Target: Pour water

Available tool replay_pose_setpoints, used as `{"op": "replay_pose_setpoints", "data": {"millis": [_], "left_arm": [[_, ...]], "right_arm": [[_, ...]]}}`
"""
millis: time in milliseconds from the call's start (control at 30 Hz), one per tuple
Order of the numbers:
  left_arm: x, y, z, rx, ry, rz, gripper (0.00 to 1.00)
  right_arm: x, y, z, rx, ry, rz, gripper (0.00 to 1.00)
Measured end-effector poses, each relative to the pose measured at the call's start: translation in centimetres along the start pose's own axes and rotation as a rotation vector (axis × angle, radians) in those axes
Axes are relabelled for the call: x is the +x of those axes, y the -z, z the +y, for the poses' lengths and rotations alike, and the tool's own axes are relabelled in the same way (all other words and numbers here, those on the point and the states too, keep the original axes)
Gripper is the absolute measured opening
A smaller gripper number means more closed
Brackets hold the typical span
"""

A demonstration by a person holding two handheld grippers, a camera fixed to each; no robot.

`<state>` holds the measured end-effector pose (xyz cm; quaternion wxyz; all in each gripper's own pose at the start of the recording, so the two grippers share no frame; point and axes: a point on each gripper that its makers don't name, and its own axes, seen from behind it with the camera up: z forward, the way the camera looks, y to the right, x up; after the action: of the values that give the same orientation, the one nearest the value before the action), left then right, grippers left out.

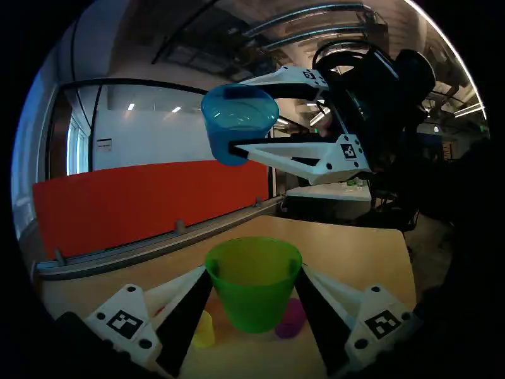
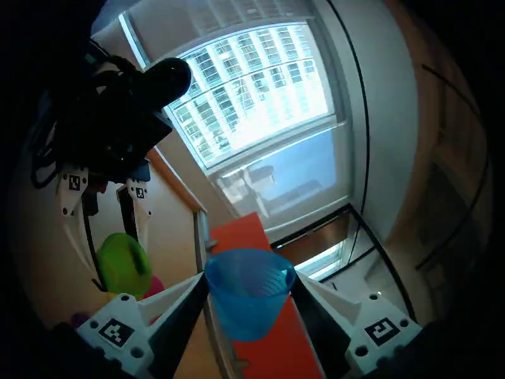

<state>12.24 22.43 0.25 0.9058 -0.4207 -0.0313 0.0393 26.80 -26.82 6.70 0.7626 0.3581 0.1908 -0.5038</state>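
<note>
We find the left gripper view dim overall. Small ceiling lights (image 1: 131, 107) glow white behind glass, and a bright strip curves along the upper right edge. The green cup (image 1: 254, 292) is sharp and evenly lit, and the table (image 1: 353, 249) carries a soft sheen. In the right gripper view we face a window (image 2: 252, 88) whose glare washes out its panes, while the upper left falls into near-black shadow. The blue cup (image 2: 249, 294) glows translucent. Straight lines bow toward the edges of both views, where detail darkens.
</note>
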Motion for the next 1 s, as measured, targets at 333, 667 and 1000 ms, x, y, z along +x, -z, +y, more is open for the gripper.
{"op": "replay_pose_setpoints", "data": {"millis": [333,667,1000], "left_arm": [[0.0,-0.1,0.2,-0.005,-0.002,-0.001,0.86],[0.0,-0.1,0.3,-0.010,-0.004,0.000,0.86],[0.1,-0.2,0.3,-0.010,-0.009,-0.002,0.86]], "right_arm": [[-0.2,-0.4,0.8,-0.016,0.054,-0.008,0.91],[0.1,-0.4,1.2,-0.028,0.098,-0.007,0.91],[0.3,-0.5,1.4,-0.032,0.146,-0.007,0.91]]}}
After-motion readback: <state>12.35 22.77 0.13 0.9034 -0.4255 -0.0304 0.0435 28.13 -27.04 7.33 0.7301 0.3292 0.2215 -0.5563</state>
